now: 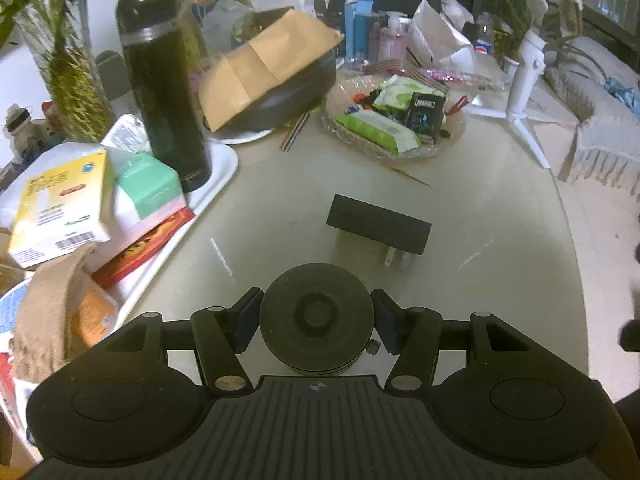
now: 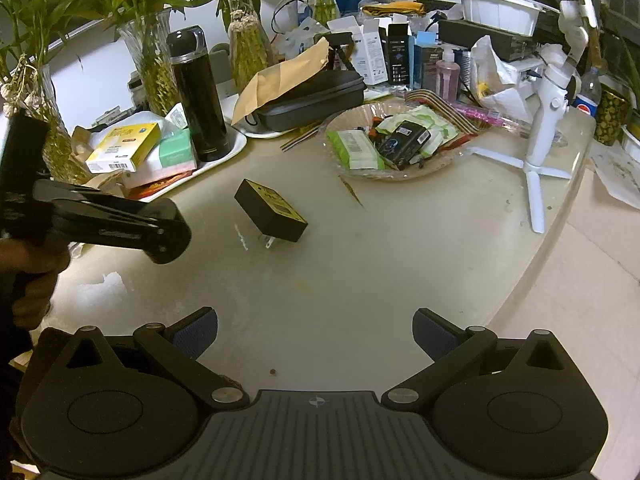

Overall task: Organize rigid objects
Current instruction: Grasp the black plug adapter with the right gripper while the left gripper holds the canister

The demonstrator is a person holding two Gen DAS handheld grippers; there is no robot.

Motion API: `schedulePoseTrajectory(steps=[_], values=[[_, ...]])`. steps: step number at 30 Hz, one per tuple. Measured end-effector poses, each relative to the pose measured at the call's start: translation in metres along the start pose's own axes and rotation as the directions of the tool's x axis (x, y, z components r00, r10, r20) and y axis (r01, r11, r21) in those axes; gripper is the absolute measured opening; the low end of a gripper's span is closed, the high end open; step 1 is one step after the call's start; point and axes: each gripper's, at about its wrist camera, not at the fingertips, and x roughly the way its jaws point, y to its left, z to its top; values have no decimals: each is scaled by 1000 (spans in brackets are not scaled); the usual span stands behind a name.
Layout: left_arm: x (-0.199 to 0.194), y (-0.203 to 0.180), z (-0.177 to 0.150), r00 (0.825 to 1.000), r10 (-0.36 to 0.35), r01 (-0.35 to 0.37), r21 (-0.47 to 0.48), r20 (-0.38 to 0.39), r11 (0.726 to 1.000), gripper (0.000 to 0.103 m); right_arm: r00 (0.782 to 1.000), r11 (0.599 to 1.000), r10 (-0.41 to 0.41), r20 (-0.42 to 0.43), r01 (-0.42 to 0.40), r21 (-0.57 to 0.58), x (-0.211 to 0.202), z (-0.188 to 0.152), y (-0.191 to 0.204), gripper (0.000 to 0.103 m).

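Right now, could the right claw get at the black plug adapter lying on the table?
Probably yes. The right claw is open and holds nothing, and only bare table lies between it and the plug adapter. The left claw, shut on a round black part, stays off to one side.

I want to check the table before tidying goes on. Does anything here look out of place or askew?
Yes. The black plug adapter lies alone on the bare table, tilted, propped on its prongs. A brown envelope lies askew over the dark case. The left gripper is shut on a round black part.
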Motion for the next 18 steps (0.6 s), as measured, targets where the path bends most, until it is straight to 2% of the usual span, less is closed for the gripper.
schedulePoseTrajectory(steps=[18], values=[[-62,8,-32,995,-25,32,-73,92,997,57,1000,998,29,9,-28,-50,7,14,23,103]])
